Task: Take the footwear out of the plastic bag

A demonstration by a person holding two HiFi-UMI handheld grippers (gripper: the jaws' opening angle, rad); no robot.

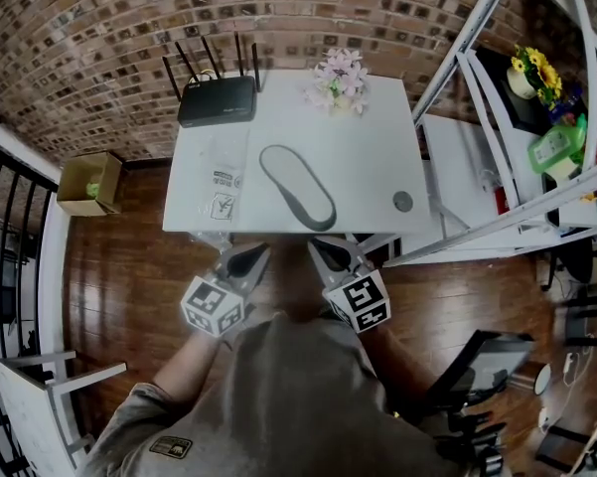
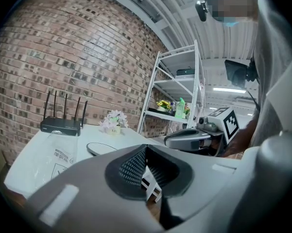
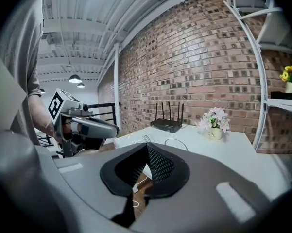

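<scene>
A flat grey-rimmed sole-shaped piece of footwear [image 1: 298, 187] lies bare on the white table [image 1: 377, 167], right of a clear plastic bag [image 1: 223, 172] with printed labels that lies flat. Both grippers hang off the table's front edge, close to the person's body. My left gripper [image 1: 246, 258] is shut with nothing in it, and my right gripper [image 1: 323, 251] is shut and empty too. In the left gripper view the shut gripper [image 2: 146, 152] points toward the footwear [image 2: 101, 148] and the bag [image 2: 58, 154]. The right gripper view shows the shut gripper [image 3: 146, 152], with the footwear [image 3: 177, 143] beyond.
A black router [image 1: 217, 99] and a small pot of flowers [image 1: 340, 79] stand at the table's back edge. A small round disc [image 1: 403, 202] lies at the right. A white shelf rack [image 1: 517, 117] stands right of the table, a cardboard box [image 1: 87, 183] on the floor at left.
</scene>
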